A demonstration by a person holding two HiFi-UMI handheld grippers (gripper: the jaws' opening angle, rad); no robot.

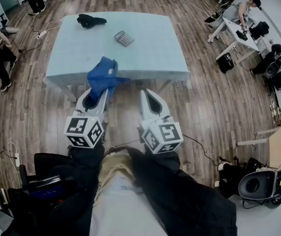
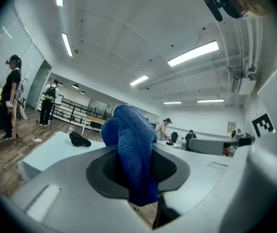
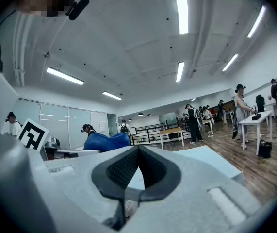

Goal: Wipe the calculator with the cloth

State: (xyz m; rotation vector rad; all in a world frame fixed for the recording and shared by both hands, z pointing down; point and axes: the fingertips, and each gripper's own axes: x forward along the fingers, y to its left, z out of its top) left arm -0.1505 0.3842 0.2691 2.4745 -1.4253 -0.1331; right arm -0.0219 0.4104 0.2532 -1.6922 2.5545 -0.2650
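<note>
The grey calculator (image 1: 124, 38) lies on the pale blue table (image 1: 150, 58), toward its far middle. My left gripper (image 1: 100, 95) is shut on a blue cloth (image 1: 103, 76), held just short of the table's near edge. In the left gripper view the cloth (image 2: 131, 154) bulges up out of the closed jaws of the left gripper (image 2: 139, 171). My right gripper (image 1: 148, 93) hovers beside it, below the table's edge, shut with nothing held. The right gripper view shows the right gripper (image 3: 138, 152) with pads meeting and the cloth (image 3: 104, 141) to its left. Both grippers are well short of the calculator.
A black object (image 1: 91, 20) rests at the table's far left corner, also in the left gripper view as a black object (image 2: 80, 140). Wooden floor surrounds the table. People stand and sit around the room; white desks (image 1: 238, 33) stand at the right.
</note>
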